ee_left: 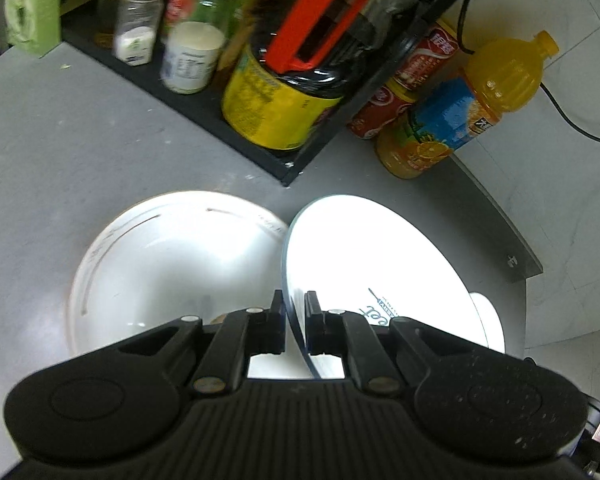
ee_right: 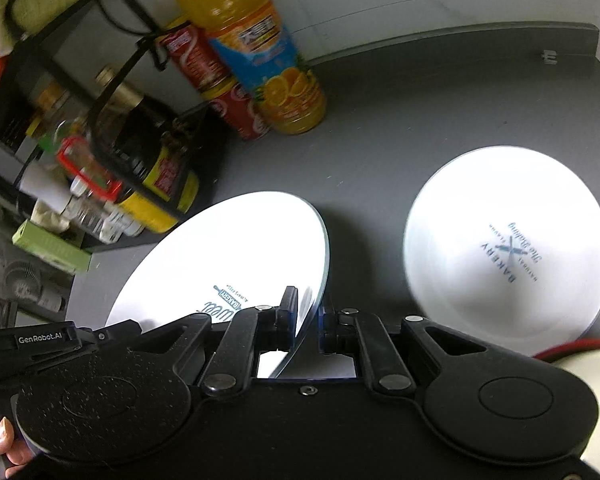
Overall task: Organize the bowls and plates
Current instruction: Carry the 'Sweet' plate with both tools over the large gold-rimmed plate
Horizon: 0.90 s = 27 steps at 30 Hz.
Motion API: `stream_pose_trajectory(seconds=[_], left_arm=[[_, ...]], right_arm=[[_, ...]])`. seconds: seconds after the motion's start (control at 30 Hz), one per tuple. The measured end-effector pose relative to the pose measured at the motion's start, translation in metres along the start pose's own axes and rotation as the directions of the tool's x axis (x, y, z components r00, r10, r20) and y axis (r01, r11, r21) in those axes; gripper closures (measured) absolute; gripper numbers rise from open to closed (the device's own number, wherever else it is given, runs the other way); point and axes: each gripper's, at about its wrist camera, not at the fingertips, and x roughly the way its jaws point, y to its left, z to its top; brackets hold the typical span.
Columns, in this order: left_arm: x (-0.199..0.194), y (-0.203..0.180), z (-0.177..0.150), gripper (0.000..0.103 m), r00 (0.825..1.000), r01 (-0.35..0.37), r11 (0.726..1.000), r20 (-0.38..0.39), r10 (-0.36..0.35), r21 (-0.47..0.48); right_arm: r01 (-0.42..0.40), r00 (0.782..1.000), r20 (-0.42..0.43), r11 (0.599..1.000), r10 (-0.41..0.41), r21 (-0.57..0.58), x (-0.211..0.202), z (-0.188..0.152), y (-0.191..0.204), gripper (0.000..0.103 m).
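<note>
Plate [ee_left: 364,248] tilted | both grippers clamp rim | bowl [ee_right: 508,248] empty

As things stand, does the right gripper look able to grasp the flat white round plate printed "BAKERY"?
Probably not yet: the right gripper clamps the tilted white plate. Otherwise, bare grey table leads to the flat white plate.

White dishes with blue print on a grey table

The round white plate [ee_right: 228,248] carries blue lettering and a thin pale-blue rim; the round white bowl [ee_right: 508,248] bears a blue "BAKERY" mark with crossed lines. The plain white dish [ee_left: 172,264] shows faint brownish scuffs. The matte grey table [ee_left: 60,140] lies under them. The orange juice bottle [ee_left: 472,100] has a blue label with orange slices; the dark jar [ee_left: 284,108] wears a yellow label and red handle.
</note>
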Motion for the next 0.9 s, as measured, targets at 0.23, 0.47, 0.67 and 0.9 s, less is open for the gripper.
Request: stream_pose_trajectory(seconds=[0.23, 0.47, 0.67, 0.9], left_arm=[[-0.017, 0.025, -0.013, 0.096, 1.0, -0.013, 0.999, 0.02, 0.014, -0.042], [-0.025, 0.05, -0.023, 0.096, 0.999, -0.025, 0.996, 0.023, 0.027, -0.083], [-0.025, 0.07, -0.031, 0.096, 0.999, -0.035, 0.993, 0.006, 0.036, -0.116], [-0.017, 0.088, -0.035, 0.096, 0.999, -0.048, 0.989, -0.017, 0.046, -0.141]], right_arm=[[-0.018, 1.0, -0.017, 0.999, 0.017, -0.036, 0.001, -0.013, 0.019, 0.094], [-0.021, 0.999, -0.037, 0.997, 0.018, -0.076, 0.004, -0.02, 0.036, 0.094], [-0.017, 0.999, -0.05, 0.994, 0.011, -0.109, 0.01, -0.027, 0.048, 0.093], [0.002, 0.998, -0.065, 0.99, -0.011, -0.14, 0.021, -0.031, 0.06, 0.093]])
